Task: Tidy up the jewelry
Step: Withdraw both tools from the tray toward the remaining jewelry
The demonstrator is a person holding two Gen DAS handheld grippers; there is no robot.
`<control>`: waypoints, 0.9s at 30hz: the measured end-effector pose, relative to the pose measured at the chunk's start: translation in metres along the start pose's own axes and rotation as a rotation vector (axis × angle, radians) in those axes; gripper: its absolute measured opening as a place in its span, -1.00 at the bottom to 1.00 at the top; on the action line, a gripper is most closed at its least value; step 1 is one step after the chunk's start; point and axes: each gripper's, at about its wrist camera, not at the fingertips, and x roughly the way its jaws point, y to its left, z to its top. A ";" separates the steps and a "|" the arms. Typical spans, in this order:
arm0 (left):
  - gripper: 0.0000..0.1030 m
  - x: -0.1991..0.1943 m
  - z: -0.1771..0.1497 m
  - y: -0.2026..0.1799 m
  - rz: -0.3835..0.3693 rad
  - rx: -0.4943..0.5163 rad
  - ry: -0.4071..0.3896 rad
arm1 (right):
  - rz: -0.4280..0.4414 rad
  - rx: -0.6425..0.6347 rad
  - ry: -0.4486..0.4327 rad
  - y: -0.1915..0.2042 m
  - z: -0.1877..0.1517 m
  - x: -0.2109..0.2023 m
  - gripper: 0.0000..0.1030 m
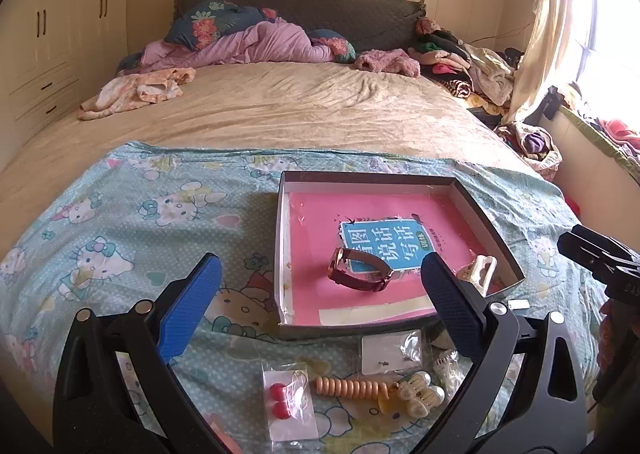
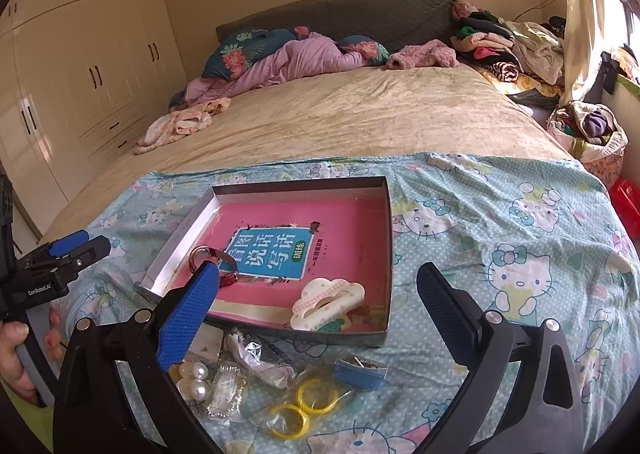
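We hold our right gripper point(image 2: 320, 294) wide open above the sheet point(image 2: 500, 234). The box point(image 2: 386, 254) holds a watch point(image 2: 212, 258) and a white clip point(image 2: 328, 302). Yellow rings point(image 2: 304, 408), pearls point(image 2: 194, 378) and a blue packet point(image 2: 360, 372) lie just before it.

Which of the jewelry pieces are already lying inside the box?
Only the red-strapped watch and the cloud-shaped hair clip; the others lie outside on the sheet.

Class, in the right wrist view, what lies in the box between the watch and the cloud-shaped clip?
Only the pink book, between watch and clip, in the right wrist view.
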 end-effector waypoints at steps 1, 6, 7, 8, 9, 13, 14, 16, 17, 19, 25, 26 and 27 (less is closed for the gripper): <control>0.81 -0.003 0.000 0.000 0.000 0.002 -0.001 | 0.002 -0.002 -0.003 0.001 0.000 -0.002 0.91; 0.81 -0.015 -0.004 -0.001 -0.002 0.003 -0.009 | 0.017 -0.010 -0.005 0.007 -0.003 -0.011 0.91; 0.81 -0.017 -0.005 -0.001 -0.002 0.002 -0.011 | 0.021 -0.013 -0.005 0.008 -0.003 -0.012 0.91; 0.81 -0.019 -0.005 -0.001 -0.001 0.000 -0.014 | 0.024 -0.016 -0.007 0.009 -0.004 -0.014 0.91; 0.81 -0.021 -0.006 -0.001 0.000 0.000 -0.016 | 0.026 -0.020 -0.007 0.011 -0.005 -0.016 0.91; 0.81 -0.030 -0.009 0.001 0.002 -0.005 -0.025 | 0.035 -0.034 -0.004 0.016 -0.008 -0.022 0.91; 0.81 -0.032 -0.011 0.001 0.002 -0.006 -0.029 | 0.037 -0.039 -0.002 0.017 -0.009 -0.023 0.91; 0.81 -0.036 -0.012 0.002 0.005 -0.009 -0.033 | 0.037 -0.051 -0.001 0.020 -0.011 -0.027 0.91; 0.81 -0.038 -0.013 0.002 0.004 -0.010 -0.034 | 0.037 -0.057 0.002 0.021 -0.012 -0.029 0.91; 0.81 -0.041 -0.014 0.003 0.006 -0.010 -0.035 | 0.037 -0.065 0.004 0.022 -0.014 -0.032 0.91; 0.81 -0.050 -0.022 0.003 0.016 0.004 -0.037 | 0.033 -0.077 0.011 0.023 -0.020 -0.040 0.91; 0.81 -0.051 -0.023 0.003 0.019 0.009 -0.035 | 0.033 -0.080 0.013 0.023 -0.021 -0.041 0.91; 0.81 -0.052 -0.025 0.002 0.022 0.012 -0.032 | 0.033 -0.083 0.016 0.024 -0.022 -0.042 0.91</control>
